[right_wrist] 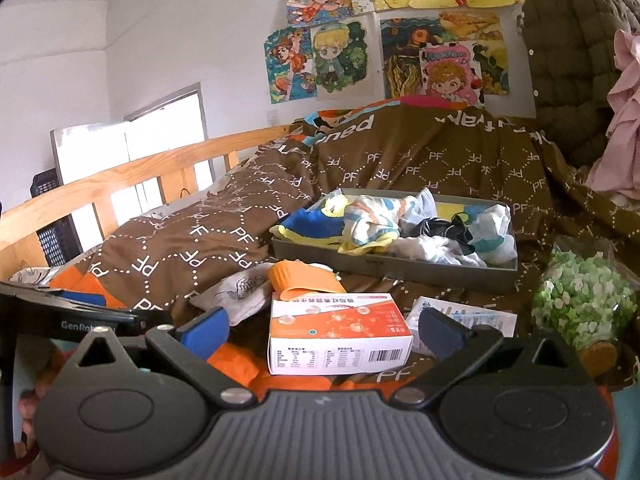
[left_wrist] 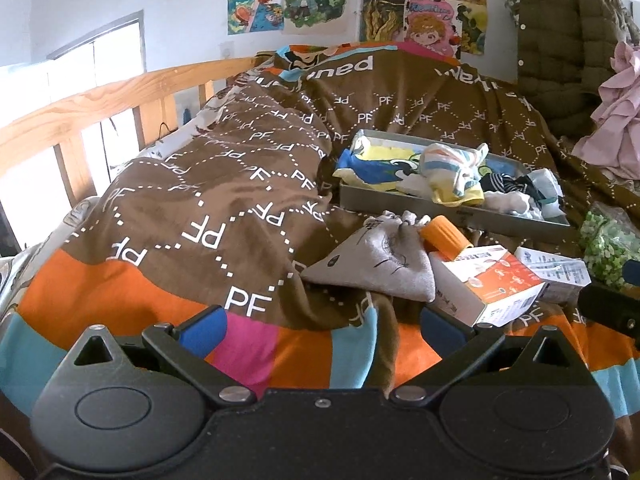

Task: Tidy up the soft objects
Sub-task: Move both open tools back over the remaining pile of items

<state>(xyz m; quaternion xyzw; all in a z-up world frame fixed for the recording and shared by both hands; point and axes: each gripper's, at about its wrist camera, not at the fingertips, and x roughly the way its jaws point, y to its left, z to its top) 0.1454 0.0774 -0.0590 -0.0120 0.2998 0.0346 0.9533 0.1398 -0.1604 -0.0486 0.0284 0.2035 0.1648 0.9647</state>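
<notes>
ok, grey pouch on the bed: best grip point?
Take the grey pouch at its bunched neck, coming from above. The gathered cloth stands proud; the body lies flat on the blanket. The orange tube crowds the neck's right.

I see a soft, matt cloth blanket (left_wrist: 224,184) printed with white letters — over it a grey tray (right_wrist: 400,276), smooth and matt, holding crumpled cloth socks (right_wrist: 372,220). A paper carton (right_wrist: 340,332) looks slightly glossy. The bed rail (left_wrist: 100,100) is bare wood; my gripper pads (right_wrist: 206,334) — smooth blue plastic.
</notes>
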